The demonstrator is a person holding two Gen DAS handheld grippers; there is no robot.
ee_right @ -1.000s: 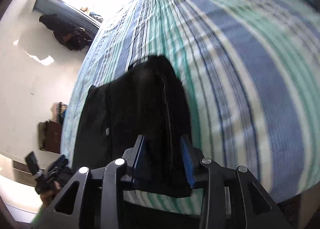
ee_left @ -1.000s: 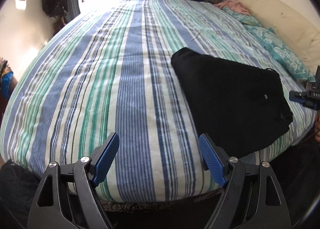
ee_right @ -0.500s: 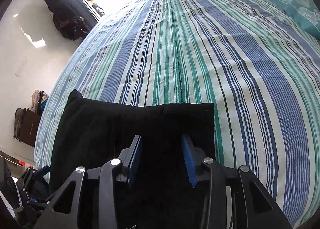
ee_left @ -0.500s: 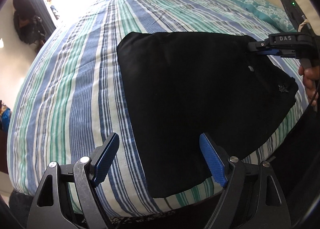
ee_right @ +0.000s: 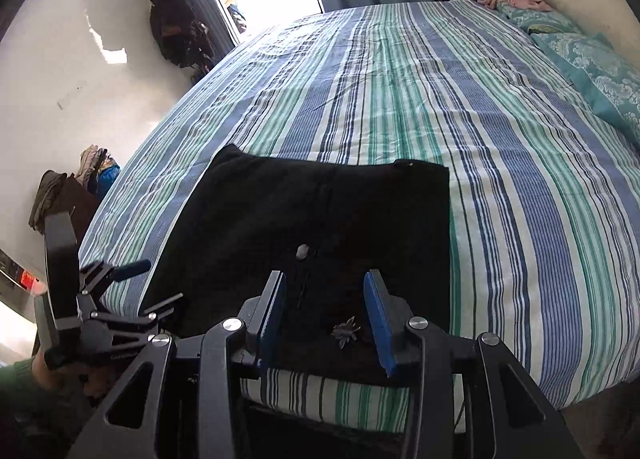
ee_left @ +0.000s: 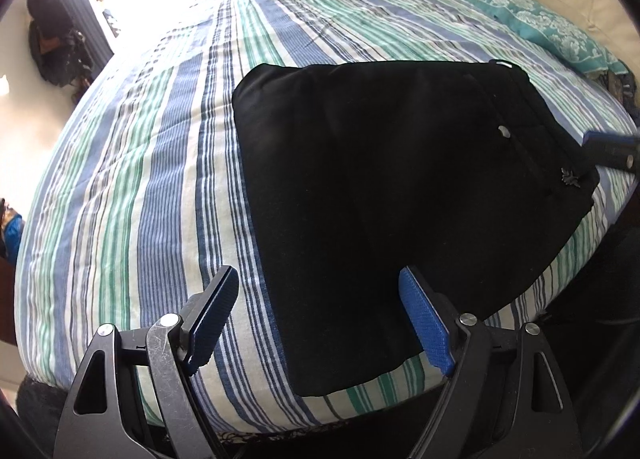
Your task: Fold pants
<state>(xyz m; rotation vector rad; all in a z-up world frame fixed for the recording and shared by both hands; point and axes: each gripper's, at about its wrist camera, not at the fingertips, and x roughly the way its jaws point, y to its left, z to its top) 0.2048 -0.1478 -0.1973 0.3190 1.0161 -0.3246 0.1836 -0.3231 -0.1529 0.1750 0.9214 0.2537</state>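
Both grippers, left (ee_left: 318, 323) and right (ee_right: 325, 315), had jaws apart, holding nothing. The folded pants (ee_left: 400, 195) lay near the bed (ee_left: 132, 187) edge and could slide off if bumped.

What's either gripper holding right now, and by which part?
Nothing. The left gripper is open over the near edge of the pants; the right gripper is open above the waistband end, its pads clear of the cloth.

Black pants (ee_left: 392, 195) lie folded flat on the bed's near edge (button visible)
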